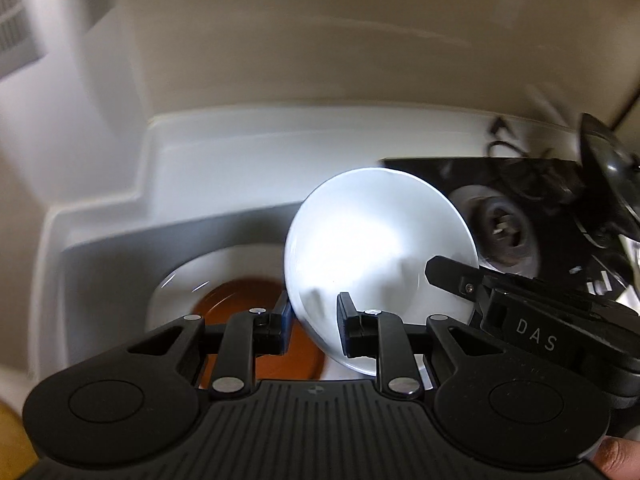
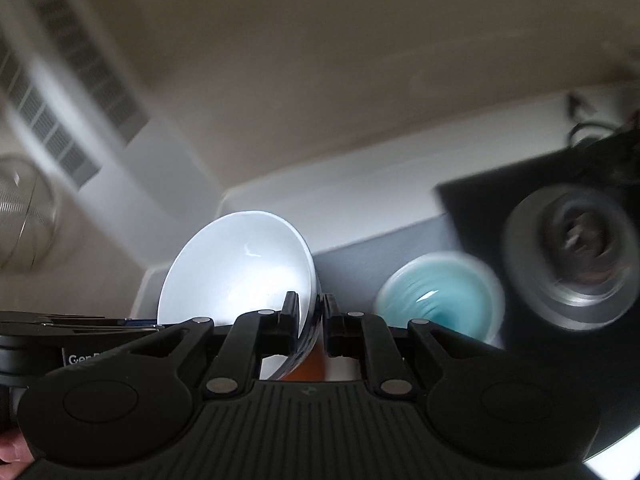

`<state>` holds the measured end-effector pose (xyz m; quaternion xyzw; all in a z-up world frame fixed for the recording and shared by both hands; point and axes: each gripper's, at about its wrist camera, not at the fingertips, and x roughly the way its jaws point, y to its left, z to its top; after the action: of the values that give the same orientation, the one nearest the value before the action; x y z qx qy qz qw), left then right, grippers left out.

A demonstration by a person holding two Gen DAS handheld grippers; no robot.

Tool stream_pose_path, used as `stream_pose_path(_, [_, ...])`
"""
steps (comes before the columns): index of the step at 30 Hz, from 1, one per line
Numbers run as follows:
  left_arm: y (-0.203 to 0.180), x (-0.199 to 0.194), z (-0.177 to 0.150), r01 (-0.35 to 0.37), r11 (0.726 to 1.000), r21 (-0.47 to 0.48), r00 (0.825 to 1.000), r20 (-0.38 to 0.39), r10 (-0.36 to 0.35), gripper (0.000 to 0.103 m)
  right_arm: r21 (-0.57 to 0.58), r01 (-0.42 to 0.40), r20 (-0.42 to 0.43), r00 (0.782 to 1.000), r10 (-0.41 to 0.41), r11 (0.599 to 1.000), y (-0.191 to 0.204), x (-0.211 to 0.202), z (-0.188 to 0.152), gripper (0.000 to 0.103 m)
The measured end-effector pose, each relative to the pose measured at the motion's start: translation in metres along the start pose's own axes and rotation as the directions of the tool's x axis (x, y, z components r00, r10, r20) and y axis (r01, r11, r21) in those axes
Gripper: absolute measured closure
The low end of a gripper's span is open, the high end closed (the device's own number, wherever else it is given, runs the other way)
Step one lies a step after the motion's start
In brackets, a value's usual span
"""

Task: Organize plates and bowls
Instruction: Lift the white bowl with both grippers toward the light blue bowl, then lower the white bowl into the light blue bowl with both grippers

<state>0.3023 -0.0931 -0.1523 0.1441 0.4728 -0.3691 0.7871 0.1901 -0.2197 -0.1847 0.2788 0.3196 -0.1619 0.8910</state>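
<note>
A white bowl point(image 1: 376, 240) is held tilted in the air by both grippers. My left gripper point(image 1: 314, 326) is shut on its near left rim, one finger inside and one outside. My right gripper point(image 2: 308, 320) is shut on the opposite rim of the same white bowl point(image 2: 240, 264); its black body shows in the left wrist view point(image 1: 532, 320). Below lies a white plate point(image 1: 176, 288) with an orange-brown plate or bowl point(image 1: 240, 300) on it. A teal bowl point(image 2: 440, 304) sits on the grey mat to the right, blurred.
A grey mat point(image 1: 120, 256) covers the white counter point(image 1: 224, 160) by a beige wall. A black appliance base with a round metal hub point(image 2: 576, 256) stands at the right, with cables behind it. A wire mesh strainer point(image 2: 24, 216) hangs at the far left.
</note>
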Motion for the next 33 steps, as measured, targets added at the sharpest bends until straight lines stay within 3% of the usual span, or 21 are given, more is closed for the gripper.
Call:
stream_pose_path(3, [-0.026,0.002,0.014,0.033,0.999,0.038,0.999,0.018,-0.034,0.079,0.007,0.03,0.049,0.998,-0.031,1.0,-0.022,-0.018,0.014,0.091])
stream_pose_path(7, [-0.044,0.017,0.024,0.075,0.997,0.034,0.997,-0.02,-0.074,0.079,0.016,0.066,0.08,0.995,-0.068,0.998,-0.05,-0.026,0.022,0.091])
stream_pose_path(12, [-0.062,0.032,0.025,0.05,0.996,0.077,0.998,-0.028,-0.048,0.079,-0.011,0.093,0.081,0.993,-0.091,0.996,-0.068,-0.013,0.014,0.09])
stream_pose_path(22, [-0.073,0.115,0.018,0.055,0.994,0.09,0.98,-0.196,-0.036,0.079,0.011,0.14,0.012,0.99,-0.14,0.99,-0.109,0.032,-0.015,0.091])
stream_pose_path(33, [-0.08,0.145,0.016,-0.021,0.99,0.14,0.973,-0.224,0.052,0.079,-0.045,0.151,-0.019,0.988,-0.152,0.988,-0.113,0.06,-0.027,0.091])
